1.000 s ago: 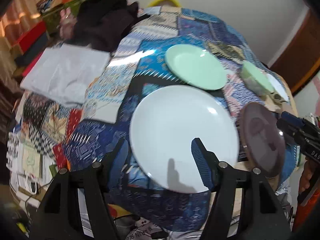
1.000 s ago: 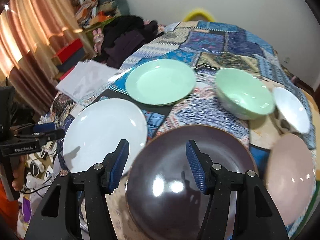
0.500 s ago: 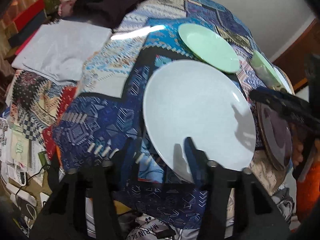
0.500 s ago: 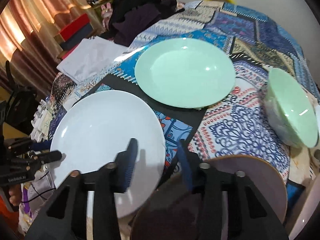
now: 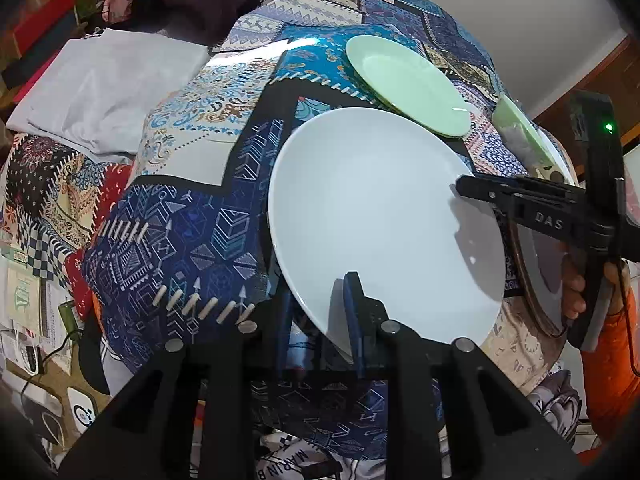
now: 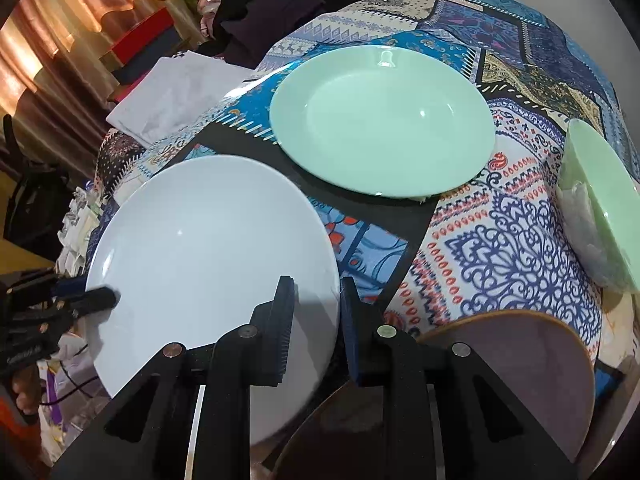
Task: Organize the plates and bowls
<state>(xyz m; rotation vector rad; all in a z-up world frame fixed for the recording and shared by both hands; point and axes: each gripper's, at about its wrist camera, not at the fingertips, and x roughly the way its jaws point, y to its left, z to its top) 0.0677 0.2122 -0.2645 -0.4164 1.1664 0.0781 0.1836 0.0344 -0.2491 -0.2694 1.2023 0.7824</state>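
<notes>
On the surface [image 6: 472,216] nothing looks stacked yet: both my tools, left [image 5: 320,312] and right [image 6: 316,312], pinch the white plate's [image 6: 208,240] rim; green plate [image 6: 380,120], bowl [image 6: 600,200], brown plate [image 6: 520,364] remain.

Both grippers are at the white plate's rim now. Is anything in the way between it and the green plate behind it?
Nothing visible: only bare patchwork cloth lies between the white plate and the green plate.

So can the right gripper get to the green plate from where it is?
Probably yes. The right gripper sits astride the white plate's rim, and the green plate lies uncovered straight ahead with only bare tablecloth between. It would have to leave the white plate first.
</notes>
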